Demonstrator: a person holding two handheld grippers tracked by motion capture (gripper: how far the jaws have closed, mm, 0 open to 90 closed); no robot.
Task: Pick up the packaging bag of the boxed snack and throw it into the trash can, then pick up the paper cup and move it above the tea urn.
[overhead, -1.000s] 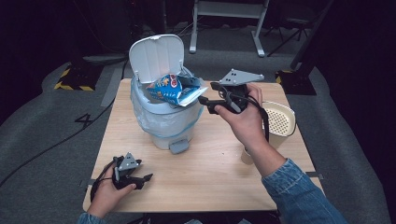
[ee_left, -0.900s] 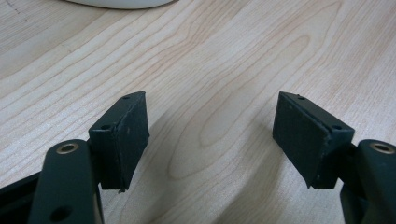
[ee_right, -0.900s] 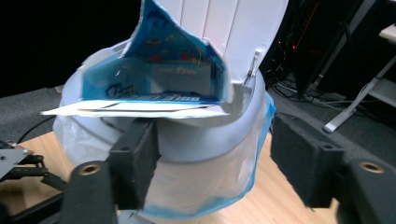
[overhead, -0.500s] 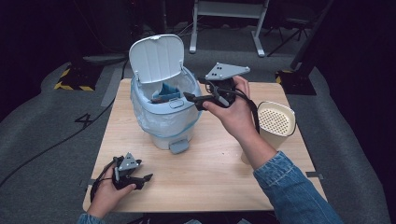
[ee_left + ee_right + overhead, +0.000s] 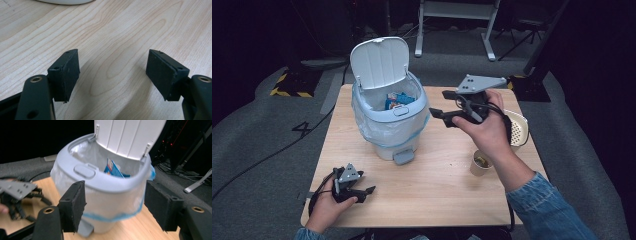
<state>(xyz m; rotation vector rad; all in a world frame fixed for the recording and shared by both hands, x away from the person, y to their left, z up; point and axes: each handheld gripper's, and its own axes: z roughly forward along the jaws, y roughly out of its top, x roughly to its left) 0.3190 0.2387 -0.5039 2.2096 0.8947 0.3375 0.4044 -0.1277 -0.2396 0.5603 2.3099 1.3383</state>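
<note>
A pale grey pedal bin (image 5: 389, 120) with a plastic liner stands on the wooden table (image 5: 437, 190), its lid (image 5: 379, 62) flipped up. A blue snack bag (image 5: 398, 100) lies inside the bin (image 5: 75, 167), and the bag (image 5: 112, 168) leans against the inner wall. My right gripper (image 5: 440, 103) hovers just right of the rim, pointing at it. In the right gripper view the gripper (image 5: 115, 207) is open and empty; its jaws have just closed a little. My left gripper (image 5: 368, 192) rests at the table's near left corner, open (image 5: 112, 72) over bare wood.
A paper cup (image 5: 481, 162) stands under my right forearm. A white perforated dish (image 5: 518, 127) sits at the table's right edge. The bin's foot pedal (image 5: 403, 157) sticks out toward me. Dark floor and cables surround the table.
The blue bag, held by the right gripper over the bin a second ago, now lies inside it. The right gripper let go and drew back to the right. The left hand kept still.
</note>
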